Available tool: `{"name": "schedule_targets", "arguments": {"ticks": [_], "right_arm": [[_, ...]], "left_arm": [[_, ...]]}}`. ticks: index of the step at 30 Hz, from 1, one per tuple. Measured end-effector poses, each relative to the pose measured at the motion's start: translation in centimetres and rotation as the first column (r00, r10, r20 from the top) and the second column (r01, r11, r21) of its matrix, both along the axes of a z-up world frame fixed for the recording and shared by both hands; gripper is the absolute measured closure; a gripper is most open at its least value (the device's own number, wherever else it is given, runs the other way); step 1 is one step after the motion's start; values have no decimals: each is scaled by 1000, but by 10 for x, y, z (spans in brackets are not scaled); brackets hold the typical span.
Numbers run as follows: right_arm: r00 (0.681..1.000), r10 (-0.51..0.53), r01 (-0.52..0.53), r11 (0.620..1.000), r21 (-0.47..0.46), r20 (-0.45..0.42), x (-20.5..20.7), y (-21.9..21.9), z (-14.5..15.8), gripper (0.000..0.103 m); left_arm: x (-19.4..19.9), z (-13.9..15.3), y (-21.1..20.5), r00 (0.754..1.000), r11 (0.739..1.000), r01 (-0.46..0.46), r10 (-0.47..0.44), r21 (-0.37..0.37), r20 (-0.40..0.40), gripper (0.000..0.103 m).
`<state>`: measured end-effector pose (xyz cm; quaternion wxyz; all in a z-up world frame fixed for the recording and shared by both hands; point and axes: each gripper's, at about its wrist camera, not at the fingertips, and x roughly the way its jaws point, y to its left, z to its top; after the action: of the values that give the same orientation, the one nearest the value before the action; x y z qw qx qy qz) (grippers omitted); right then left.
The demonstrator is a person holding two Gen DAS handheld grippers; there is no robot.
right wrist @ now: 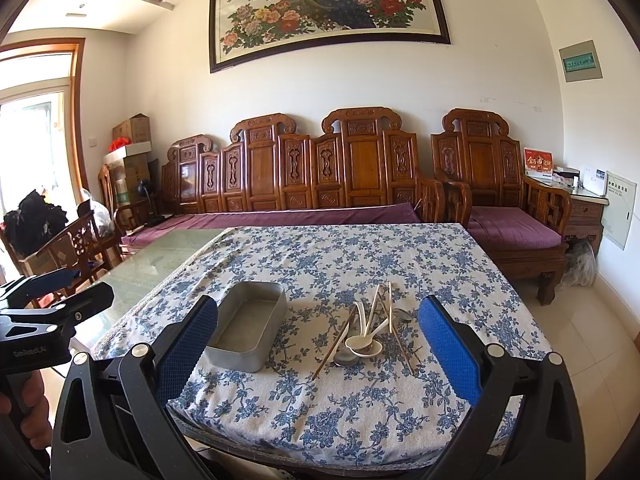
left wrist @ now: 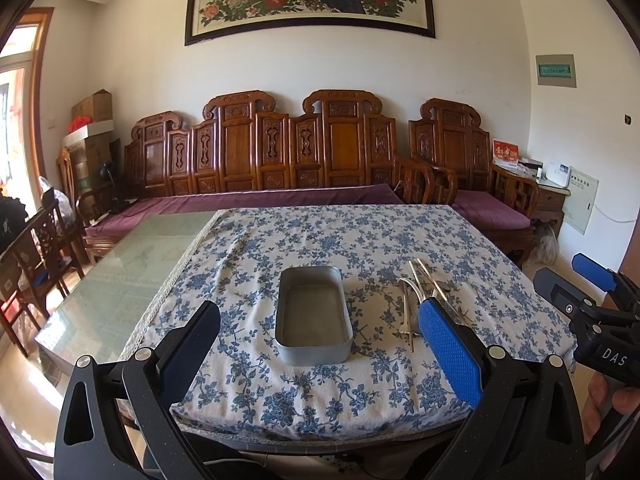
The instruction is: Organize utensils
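Observation:
An empty grey metal tin (left wrist: 313, 316) sits on the blue floral tablecloth (left wrist: 360, 240); it also shows in the right wrist view (right wrist: 248, 326). Right of it lies a heap of utensils (right wrist: 372, 330): white spoons, a metal spoon and several chopsticks, partly hidden in the left wrist view (left wrist: 416, 300). My left gripper (left wrist: 320, 344) is open and empty, held above the near table edge in front of the tin. My right gripper (right wrist: 318, 340) is open and empty, held in front of the heap. Each gripper shows at the edge of the other's view.
The cloth covers the right part of a glass-topped table (left wrist: 120, 280). A carved wooden sofa (left wrist: 280, 152) with purple cushions stands behind it. Wooden chairs (left wrist: 36, 248) stand at the left. A tiled floor (right wrist: 592, 340) lies to the right.

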<state>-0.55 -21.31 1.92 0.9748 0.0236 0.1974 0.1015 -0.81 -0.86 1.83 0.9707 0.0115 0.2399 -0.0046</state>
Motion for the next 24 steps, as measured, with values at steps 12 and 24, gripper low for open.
{"name": "schedule_targets", "arguments": {"ticks": [12, 24], "right_arm": [[1000, -1, 1, 1000, 2, -8, 2, -1, -1, 2], [998, -6, 6, 1000, -2, -63, 44, -18, -38, 2]], "left_arm": [[6, -8, -3, 1000, 1000, 16, -16, -1, -20, 7], [46, -51, -6, 989, 998, 70, -70, -6, -126, 7]]}}
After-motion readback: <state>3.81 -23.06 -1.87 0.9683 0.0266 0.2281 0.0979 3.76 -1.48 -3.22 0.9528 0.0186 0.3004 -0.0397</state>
